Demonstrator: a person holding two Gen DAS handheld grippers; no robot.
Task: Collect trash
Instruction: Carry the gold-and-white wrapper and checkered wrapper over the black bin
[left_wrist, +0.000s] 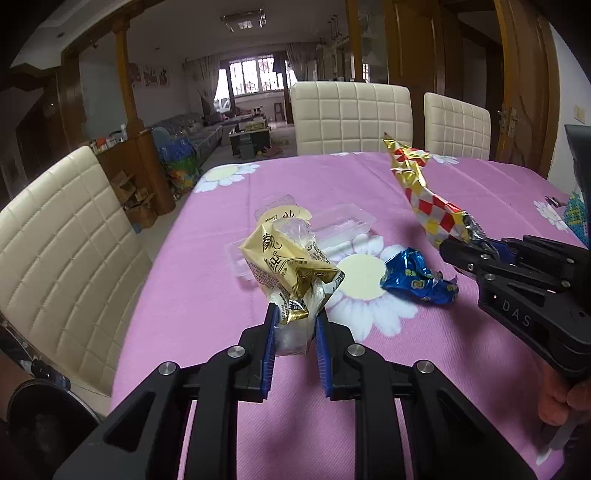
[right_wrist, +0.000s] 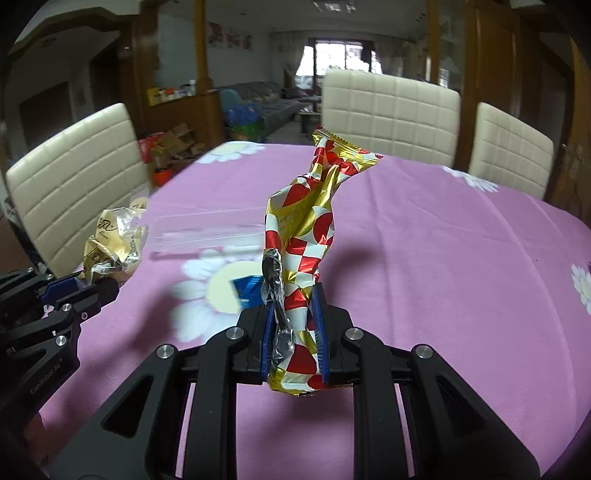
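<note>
My left gripper (left_wrist: 294, 325) is shut on a gold and clear snack wrapper (left_wrist: 291, 269), held above the pink tablecloth; the wrapper also shows in the right wrist view (right_wrist: 110, 243). My right gripper (right_wrist: 293, 317) is shut on a long red, white and gold checked wrapper (right_wrist: 310, 229) that stands up from the jaws; it also shows in the left wrist view (left_wrist: 428, 199). A crumpled blue wrapper (left_wrist: 417, 277) lies on the cloth between the two grippers. A clear plastic tray (left_wrist: 343, 225) lies behind the gold wrapper.
The table (left_wrist: 258, 424) has a pink cloth with white daisies. Cream padded chairs stand at the left (left_wrist: 62, 251) and at the far side (left_wrist: 351, 114). A colourful object (left_wrist: 574, 218) lies at the table's right edge.
</note>
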